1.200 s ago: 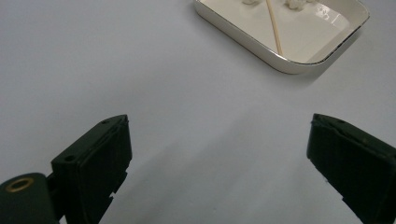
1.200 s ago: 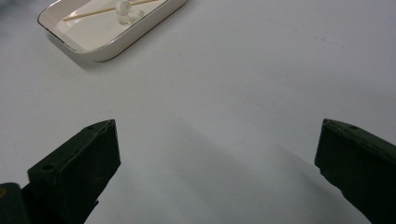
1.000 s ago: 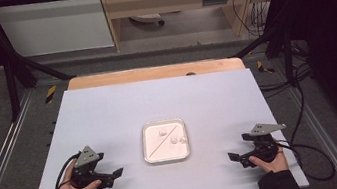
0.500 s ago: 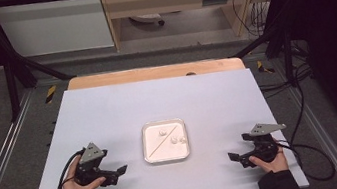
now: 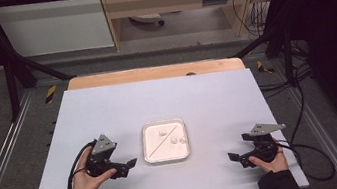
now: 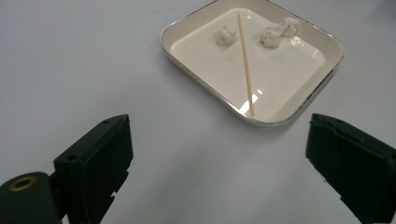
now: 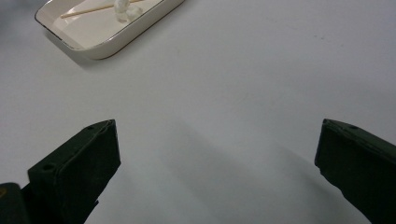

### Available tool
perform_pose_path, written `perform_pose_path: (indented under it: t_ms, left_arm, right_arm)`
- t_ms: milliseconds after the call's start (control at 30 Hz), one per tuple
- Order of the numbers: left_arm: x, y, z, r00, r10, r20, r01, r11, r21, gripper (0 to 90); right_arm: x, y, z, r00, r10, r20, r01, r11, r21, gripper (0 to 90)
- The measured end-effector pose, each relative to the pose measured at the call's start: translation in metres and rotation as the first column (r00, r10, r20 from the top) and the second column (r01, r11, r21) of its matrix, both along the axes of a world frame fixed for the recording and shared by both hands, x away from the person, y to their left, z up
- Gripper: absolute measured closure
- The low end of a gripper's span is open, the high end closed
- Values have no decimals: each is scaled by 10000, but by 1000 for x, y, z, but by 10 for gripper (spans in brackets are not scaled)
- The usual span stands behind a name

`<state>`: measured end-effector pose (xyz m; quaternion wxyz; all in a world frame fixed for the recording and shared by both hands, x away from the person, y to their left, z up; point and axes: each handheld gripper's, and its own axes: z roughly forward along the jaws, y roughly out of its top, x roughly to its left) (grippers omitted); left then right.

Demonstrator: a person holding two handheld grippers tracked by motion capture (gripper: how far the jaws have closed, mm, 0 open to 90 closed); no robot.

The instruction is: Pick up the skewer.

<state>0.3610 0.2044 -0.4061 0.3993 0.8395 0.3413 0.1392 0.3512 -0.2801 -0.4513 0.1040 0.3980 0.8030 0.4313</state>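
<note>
A thin stick [image 6: 244, 60] is seen lying slantwise in the white tray [image 5: 167, 159] at mid-table, nearest the left gripper [image 5: 127, 165], ahead of its wide-open jaws; the right gripper [image 5: 235, 158], likewise spread and empty, is held well apart

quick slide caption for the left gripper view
Open left tool faces a white tray holding a wooden stick and three white lumps.

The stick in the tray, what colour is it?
Pale tan wood, clearest in the left gripper view: stick.
</note>
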Motion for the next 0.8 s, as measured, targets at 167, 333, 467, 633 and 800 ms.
perform_pose_path:
  t_ms: [167, 333, 467, 633, 800]
  left_arm:
    - [4, -15, 2, 10000, -48, -74, 49, 9998, 195, 76]
    - [10, -30, 2, 9998, -65, -168, 70, 9994, 330, 92]
    - [15, -44, 0, 9996, -94, -248, 107, 9986, 520, 103]
    - [21, -58, -3, 9994, -120, -338, 143, 9975, 697, 122]
    - [27, -72, -6, 9990, -46, -443, 83, 9964, 838, 171]
  right_arm:
    - [0, 0, 0, 10000, 3, 4, -3, 10000, -14, 5]
    - [0, 0, 0, 10000, -6, -6, 6, 10000, -2, 5]
    - [0, 0, 0, 10000, 3, -5, -3, 10000, -6, 6]
    - [0, 0, 0, 10000, -6, -28, 6, 10000, -5, 5]
    - [0, 1, 0, 10000, 17, 5, -17, 10000, -16, 5]
